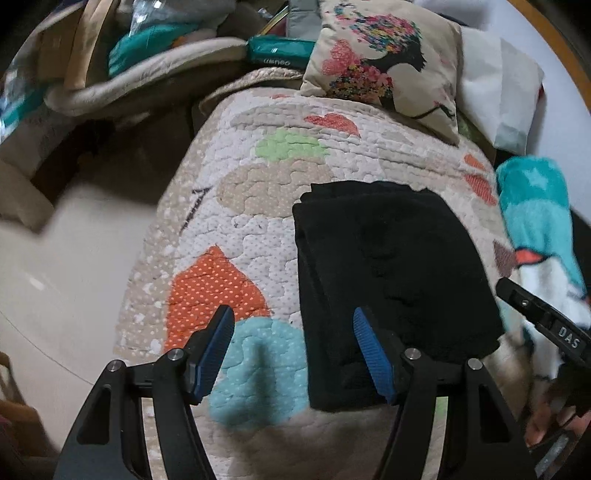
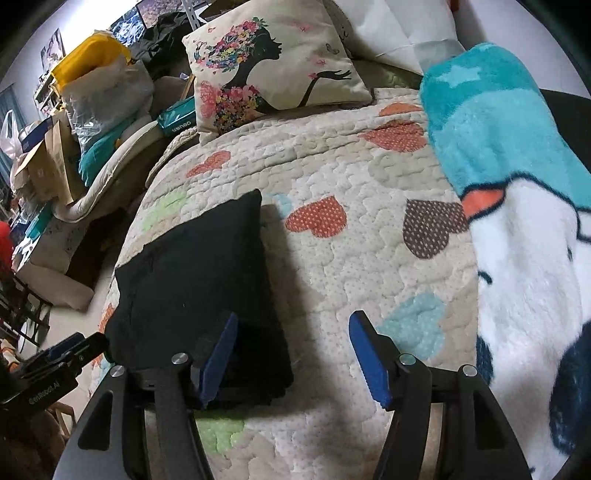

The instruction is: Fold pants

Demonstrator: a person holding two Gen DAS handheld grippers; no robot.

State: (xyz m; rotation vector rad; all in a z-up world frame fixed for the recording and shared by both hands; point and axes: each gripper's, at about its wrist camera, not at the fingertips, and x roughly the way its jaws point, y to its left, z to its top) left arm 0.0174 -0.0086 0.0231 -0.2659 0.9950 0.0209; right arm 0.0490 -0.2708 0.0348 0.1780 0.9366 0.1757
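The black pants (image 1: 391,273) lie folded into a compact rectangle on the heart-patterned quilt (image 1: 240,206). They also show in the right wrist view (image 2: 195,273). My left gripper (image 1: 293,334) is open and empty, its right finger over the pants' near left edge. My right gripper (image 2: 293,338) is open and empty, its left finger over the pants' near right corner. The right gripper shows at the right edge of the left wrist view (image 1: 543,317), and the left gripper at the left edge of the right wrist view (image 2: 59,354).
A printed cushion (image 2: 273,70) and a white pillow (image 2: 399,29) lie at the bed's head. A teal and white plush blanket (image 2: 517,206) runs along the right side. Bags and boxes (image 2: 88,110) crowd the floor on the left.
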